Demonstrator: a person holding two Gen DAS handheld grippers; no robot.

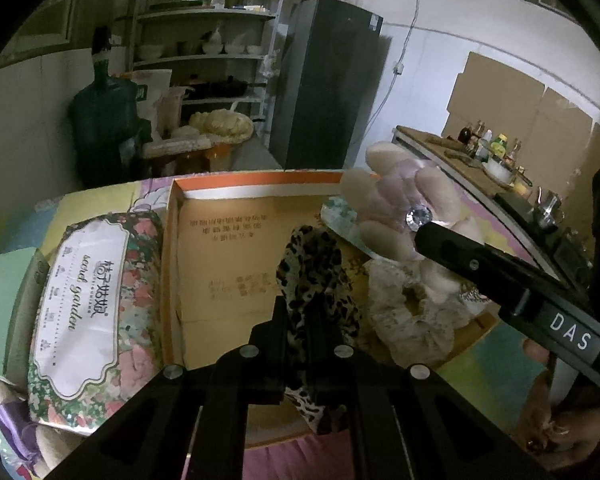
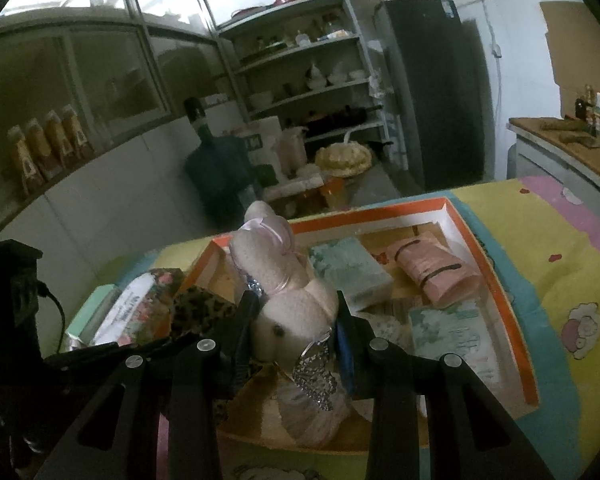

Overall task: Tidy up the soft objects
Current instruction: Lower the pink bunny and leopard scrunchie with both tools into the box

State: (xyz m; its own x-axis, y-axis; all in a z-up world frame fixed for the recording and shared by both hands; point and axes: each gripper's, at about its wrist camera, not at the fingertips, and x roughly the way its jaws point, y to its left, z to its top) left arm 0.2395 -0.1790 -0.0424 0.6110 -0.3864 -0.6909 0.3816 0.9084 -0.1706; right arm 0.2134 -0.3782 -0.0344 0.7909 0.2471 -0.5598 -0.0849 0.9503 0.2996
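Note:
My left gripper [image 1: 300,320] is shut on a leopard-print scrunchie [image 1: 320,272] and holds it over the orange-rimmed cardboard box [image 1: 260,179]. My right gripper [image 2: 298,312] is shut on a pale pink plush rabbit [image 2: 284,280] with a sequin bow, above the same box [image 2: 496,280]. The rabbit [image 1: 396,200] and the right gripper's finger also show at the right of the left wrist view. A cream lace scrunchie [image 1: 412,316] lies in the box beneath the rabbit.
A floral tissue pack [image 1: 92,304] lies left of the box on a colourful cloth [image 2: 560,280]. In the box lie a teal pack [image 2: 350,270], a pink pouch [image 2: 440,272] and a printed pack [image 2: 452,332]. Shelves, a fridge and a counter stand behind.

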